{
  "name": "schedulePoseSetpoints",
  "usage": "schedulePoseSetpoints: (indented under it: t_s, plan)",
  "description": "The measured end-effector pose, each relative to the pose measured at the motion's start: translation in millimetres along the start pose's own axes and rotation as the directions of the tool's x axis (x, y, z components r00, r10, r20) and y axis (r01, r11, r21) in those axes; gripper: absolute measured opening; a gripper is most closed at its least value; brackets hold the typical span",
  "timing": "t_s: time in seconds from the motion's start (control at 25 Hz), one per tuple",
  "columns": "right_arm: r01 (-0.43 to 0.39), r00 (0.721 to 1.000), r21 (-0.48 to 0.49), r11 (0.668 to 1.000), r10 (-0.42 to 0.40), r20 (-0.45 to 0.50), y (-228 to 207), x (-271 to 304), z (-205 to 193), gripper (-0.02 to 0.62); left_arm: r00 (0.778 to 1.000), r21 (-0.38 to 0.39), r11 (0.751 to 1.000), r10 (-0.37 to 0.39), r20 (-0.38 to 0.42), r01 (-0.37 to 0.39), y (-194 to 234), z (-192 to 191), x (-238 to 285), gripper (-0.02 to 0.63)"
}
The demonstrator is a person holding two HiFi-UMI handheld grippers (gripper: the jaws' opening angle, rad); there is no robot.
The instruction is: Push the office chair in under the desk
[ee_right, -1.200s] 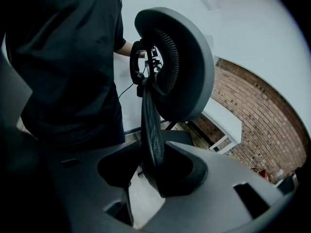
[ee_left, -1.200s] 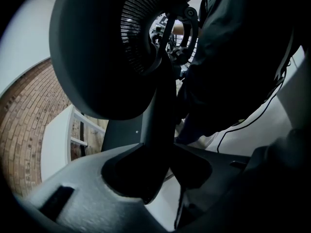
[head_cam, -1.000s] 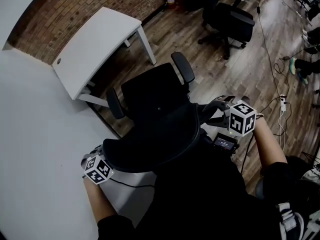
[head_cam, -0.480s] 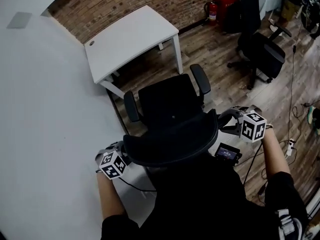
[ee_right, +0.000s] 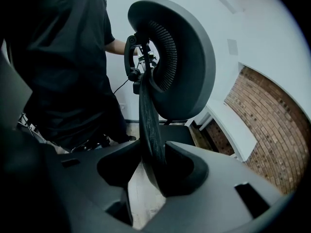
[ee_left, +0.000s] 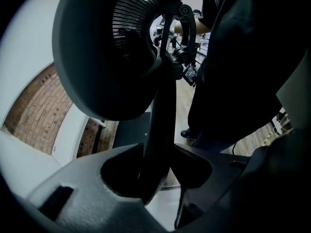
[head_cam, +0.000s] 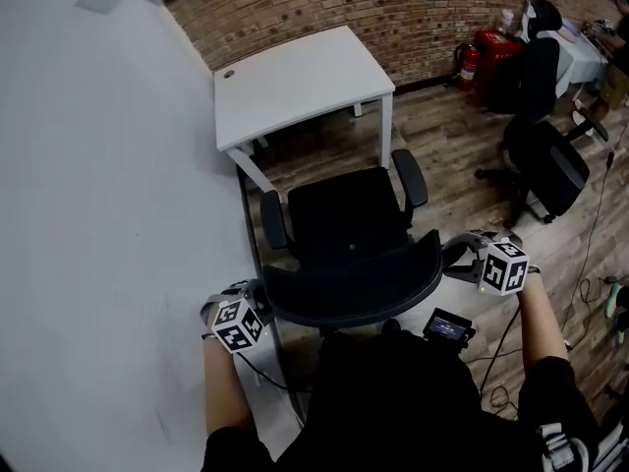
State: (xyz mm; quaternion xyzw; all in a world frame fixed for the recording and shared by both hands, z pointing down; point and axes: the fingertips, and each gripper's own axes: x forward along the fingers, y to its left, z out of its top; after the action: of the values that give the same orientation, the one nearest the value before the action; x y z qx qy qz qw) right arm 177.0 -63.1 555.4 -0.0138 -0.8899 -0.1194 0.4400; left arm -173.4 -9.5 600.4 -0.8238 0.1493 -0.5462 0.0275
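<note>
black office chair (head_cam: 346, 214), facing white desk (head_cam: 295, 82)

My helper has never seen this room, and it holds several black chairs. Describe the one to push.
Find the white desk by the brick wall. The office chair stands directly in front of it, seat toward the desk. Unlike the black chairs off right, its backrest is gripped by the left gripper and right gripper.

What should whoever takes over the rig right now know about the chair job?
Left gripper: shut on the left edge of the backrest of the black mesh-backed office chair.
Right gripper: shut on the backrest's right edge.
The chair faces the white rectangular desk, seat not yet under the desktop.
Done: chair gripped and lined up.
Left to do: push it in under the desk.
</note>
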Motion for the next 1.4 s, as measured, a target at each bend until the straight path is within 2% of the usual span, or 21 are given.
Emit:
schedulePoseSetpoints:
  t_s: [0.32,0.68,0.84,1.08,1.4]
  plan:
    - [-0.02,1.0,-0.053,0.998,0.021,0.015,-13.2,-6.8,-8.9,0.161,0.997,-0.048,0.996,0.081,0.008,-0.08,-7.6,13.2,0.1,0.17]
    - [-0.014,0.999,-0.096,0.995,0.018,0.037,-29.3,-2.0,-4.3,0.158,0.998,-0.064,0.996,0.058,-0.01,-0.059,6.4,8.5,1.4,0.172]
    - [-0.005,1.0,-0.102,0.995,0.008,0.027,-37.0,1.8,-8.3,0.156,0.999,-0.085,0.996,0.021,-0.039,-0.024,12.5,7.9,7.9,0.175]
    - [-0.004,1.0,-0.107,0.994,0.006,0.019,-59.5,9.5,-9.2,0.156,0.998,-0.089,0.995,0.052,-0.031,-0.054,35.7,3.8,13.4,0.176]
    - [-0.007,1.0,-0.119,0.993,0.01,0.028,-89.6,17.8,-9.0,0.155,0.998,-0.101,0.994,0.046,-0.041,-0.05,66.5,-1.0,19.2,0.179]
